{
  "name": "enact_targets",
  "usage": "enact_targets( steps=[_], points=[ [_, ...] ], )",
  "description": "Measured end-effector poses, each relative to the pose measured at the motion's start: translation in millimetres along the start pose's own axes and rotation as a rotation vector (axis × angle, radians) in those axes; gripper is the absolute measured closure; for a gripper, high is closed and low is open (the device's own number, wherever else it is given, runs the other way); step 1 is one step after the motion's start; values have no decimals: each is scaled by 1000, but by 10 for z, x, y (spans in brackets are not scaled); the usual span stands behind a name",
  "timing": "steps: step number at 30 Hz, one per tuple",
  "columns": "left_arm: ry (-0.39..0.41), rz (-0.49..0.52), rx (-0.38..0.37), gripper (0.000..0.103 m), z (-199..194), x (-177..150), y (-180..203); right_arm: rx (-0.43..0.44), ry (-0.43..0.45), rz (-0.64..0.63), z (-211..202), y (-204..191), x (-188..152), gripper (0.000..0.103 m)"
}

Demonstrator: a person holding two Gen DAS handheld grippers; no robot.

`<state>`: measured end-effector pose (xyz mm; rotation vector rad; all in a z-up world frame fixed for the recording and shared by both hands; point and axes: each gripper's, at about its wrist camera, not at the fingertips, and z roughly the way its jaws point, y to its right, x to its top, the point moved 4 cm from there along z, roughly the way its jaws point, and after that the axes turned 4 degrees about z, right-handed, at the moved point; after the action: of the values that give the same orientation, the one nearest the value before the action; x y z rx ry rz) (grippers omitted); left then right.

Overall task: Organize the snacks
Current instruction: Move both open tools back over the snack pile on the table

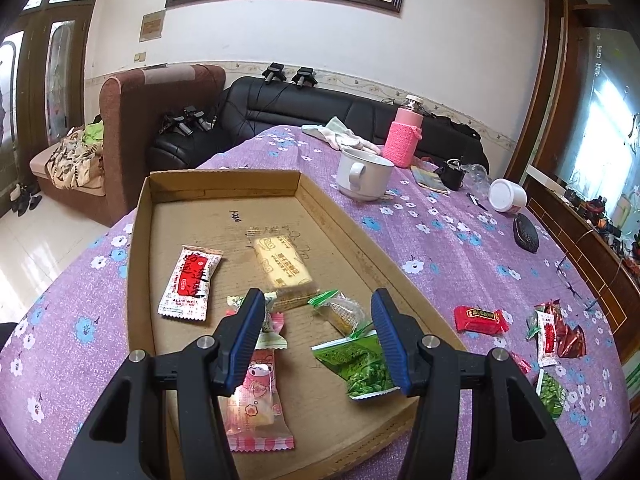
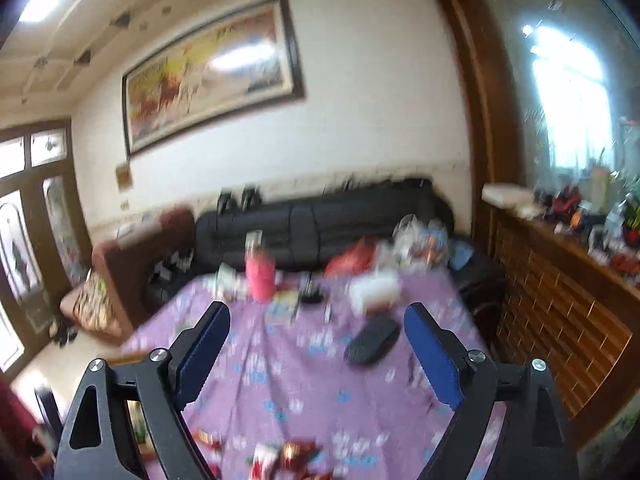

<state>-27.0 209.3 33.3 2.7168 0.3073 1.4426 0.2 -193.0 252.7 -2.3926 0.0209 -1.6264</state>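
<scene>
**Over the cardboard tray, both claws empty**

Above the shallow brown cardboard tray (image 1: 224,184), the left gripper (image 1: 318,336) hung wide open, holding nothing. Inside lay a red-and-white snack packet (image 1: 190,286), a yellow wafer bar (image 1: 282,264) and a green pea bag (image 1: 358,364). Beyond its right wall, a red candy packet (image 1: 480,318) sat on the purple floral tablecloth (image 1: 440,248). Right gripper (image 2: 316,354) gaped empty too, pretty blurry.

Daylight from the window (image 1: 600,120) right of the bench (image 1: 440,248) lights both views brightly; its panes blow out white. Glare streaks the framed painting (image 2: 212,68). The left wrist view is sharp; the right wrist view is motion-blurred. Fisheye edges bend and darken.
</scene>
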Motion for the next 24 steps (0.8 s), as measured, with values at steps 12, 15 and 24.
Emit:
enact_targets(
  steps=[12,15,24],
  points=[
    [4,45,18,48,-4,-6,92,366,-336,17,1045,-748,-1697,47],
    [3,35,33,48,-5,-6,71,411,-375,73,1175,-680,-1910,59],
    [-14,157,34,44,-136,-75,587,388,-466,118,1246,-576,-2009,59]
  ],
)
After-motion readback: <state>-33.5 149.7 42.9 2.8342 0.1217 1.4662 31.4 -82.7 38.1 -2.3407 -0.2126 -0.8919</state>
